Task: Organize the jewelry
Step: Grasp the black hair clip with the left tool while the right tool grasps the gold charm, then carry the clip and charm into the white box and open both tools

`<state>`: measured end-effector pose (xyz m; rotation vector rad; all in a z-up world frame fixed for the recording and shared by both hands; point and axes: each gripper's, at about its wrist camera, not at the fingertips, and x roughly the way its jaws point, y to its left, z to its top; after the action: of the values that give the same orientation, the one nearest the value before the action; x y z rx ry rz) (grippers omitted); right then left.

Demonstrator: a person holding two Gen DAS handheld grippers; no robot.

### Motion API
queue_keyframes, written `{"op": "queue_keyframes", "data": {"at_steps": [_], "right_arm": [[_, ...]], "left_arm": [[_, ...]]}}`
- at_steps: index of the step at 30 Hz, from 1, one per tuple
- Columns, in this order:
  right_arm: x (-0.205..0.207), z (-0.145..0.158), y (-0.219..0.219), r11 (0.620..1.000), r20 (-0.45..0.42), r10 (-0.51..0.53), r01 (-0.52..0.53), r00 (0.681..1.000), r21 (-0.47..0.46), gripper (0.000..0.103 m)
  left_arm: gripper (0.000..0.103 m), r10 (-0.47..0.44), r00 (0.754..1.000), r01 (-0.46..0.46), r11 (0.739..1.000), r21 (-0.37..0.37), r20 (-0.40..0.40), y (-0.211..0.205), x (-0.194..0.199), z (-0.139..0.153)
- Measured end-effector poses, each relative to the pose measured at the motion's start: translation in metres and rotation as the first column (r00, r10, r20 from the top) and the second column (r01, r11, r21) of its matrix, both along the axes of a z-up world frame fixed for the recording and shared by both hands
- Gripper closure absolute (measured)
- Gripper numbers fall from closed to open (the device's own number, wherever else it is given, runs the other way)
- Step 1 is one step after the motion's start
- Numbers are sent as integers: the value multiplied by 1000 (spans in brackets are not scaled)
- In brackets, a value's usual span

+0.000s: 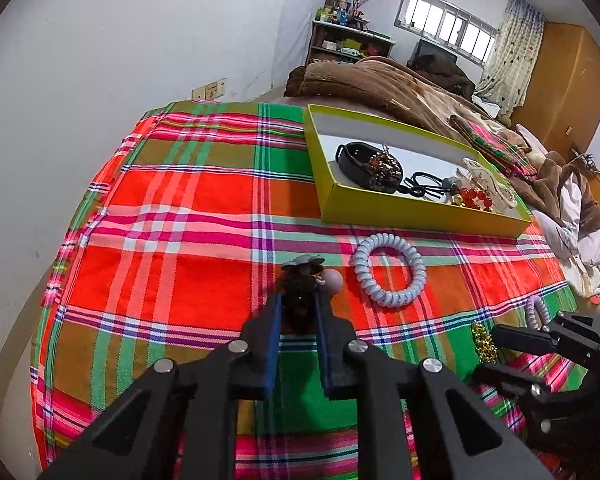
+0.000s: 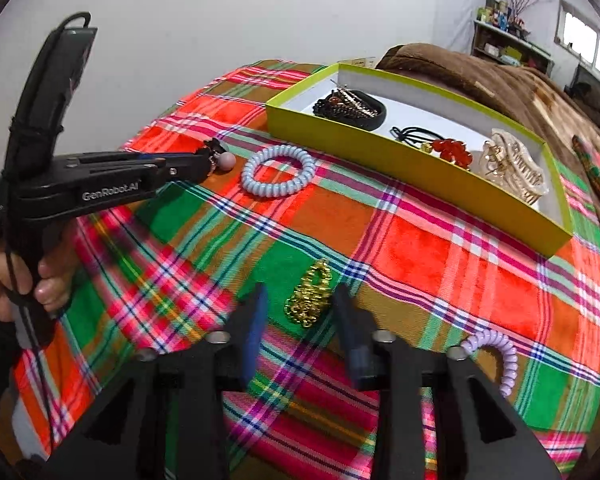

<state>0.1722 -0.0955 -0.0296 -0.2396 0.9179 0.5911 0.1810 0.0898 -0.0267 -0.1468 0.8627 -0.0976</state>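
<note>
My left gripper (image 1: 299, 300) is shut on a dark hair ornament (image 1: 300, 296) with a grey flower and a dull pink bead; it rests low on the plaid cloth (image 1: 180, 200). The right wrist view shows that gripper (image 2: 206, 160) from the side, a hand on its handle. My right gripper (image 2: 302, 294) stands open astride a gold chain (image 2: 310, 300) heaped on the cloth, its pads apart from the chain. A blue-grey spiral hair tie (image 1: 392, 299) (image 2: 276, 191) lies between the left gripper and the yellow-green box (image 1: 420, 212) (image 2: 420, 176). A lilac spiral tie (image 2: 508, 360) lies right of the right gripper.
The box holds a black bangle (image 2: 374, 120), brown beads, black hair ties (image 2: 412, 134), red beads (image 2: 452, 150) and a clear claw clip (image 2: 516, 164). A brown blanket (image 1: 380, 80) lies behind the box. A white wall (image 1: 100, 80) borders the bed on the left.
</note>
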Motion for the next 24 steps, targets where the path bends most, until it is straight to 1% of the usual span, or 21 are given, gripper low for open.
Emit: {"op": "queue_keyframes", "data": {"at_steps": [1, 2, 9, 11, 18, 24], "right_arm": [[1, 0, -2, 1000, 0, -8, 8, 1000, 2, 88], [2, 0, -2, 1000, -2, -11, 11, 1000, 5, 90], [1, 2, -3, 1000, 6, -15, 15, 1000, 20, 93], [0, 5, -4, 1000, 12, -16, 16, 1000, 24, 96], [-2, 13, -8, 999, 27, -20, 19, 999, 39, 96], [-3, 26, -13, 998, 49, -23, 20, 999, 65, 97]], "left_arm": [[86, -2, 1000, 2, 1000, 1, 1, 0, 1, 0], [87, -4, 1000, 4, 1000, 1, 3, 0, 0, 1], [88, -11, 999, 11, 1000, -12, 38, -1, -6, 7], [88, -12, 999, 14, 1000, -22, 47, -1, -9, 10], [88, -18, 996, 21, 999, -33, 83, -2, -16, 23], [88, -23, 994, 28, 999, -42, 107, -5, -17, 34]]}}
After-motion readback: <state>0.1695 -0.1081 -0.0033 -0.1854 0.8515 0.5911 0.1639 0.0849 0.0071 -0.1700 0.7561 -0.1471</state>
